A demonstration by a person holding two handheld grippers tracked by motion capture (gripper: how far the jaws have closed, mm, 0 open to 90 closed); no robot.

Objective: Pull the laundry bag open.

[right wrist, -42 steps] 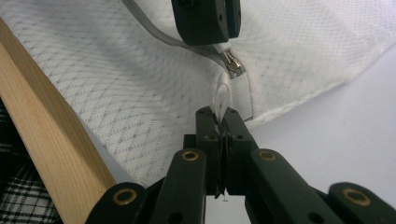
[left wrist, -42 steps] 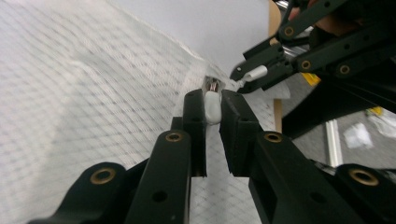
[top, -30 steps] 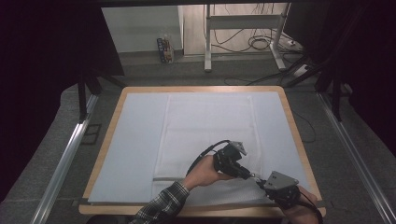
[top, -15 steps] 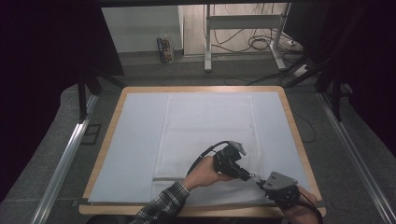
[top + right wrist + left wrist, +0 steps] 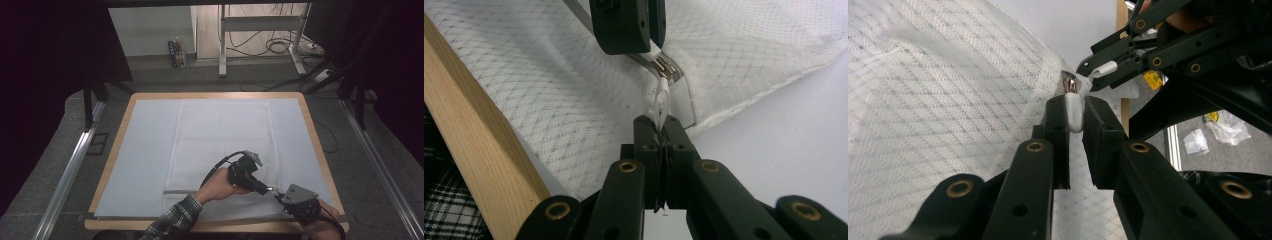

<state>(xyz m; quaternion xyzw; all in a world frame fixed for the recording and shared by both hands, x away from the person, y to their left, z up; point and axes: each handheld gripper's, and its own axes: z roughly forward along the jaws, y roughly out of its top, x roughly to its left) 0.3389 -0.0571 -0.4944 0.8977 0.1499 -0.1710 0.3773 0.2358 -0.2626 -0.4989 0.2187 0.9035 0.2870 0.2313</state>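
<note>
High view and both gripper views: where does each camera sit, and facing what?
High view: above the near table edge, facing forward and down on the mesh cloth; the left hand shows.
Left gripper view: on the left gripper, along its fingers at the zip.
Right gripper view: on the right gripper, along its fingers clamping the zip pull.
Shared: both gripper views show the zip.

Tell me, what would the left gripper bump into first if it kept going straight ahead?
Probably the right gripper: its tips sit just beyond the left gripper, at the zipper pull on the white cloth. Depth is hard to judge.
</note>
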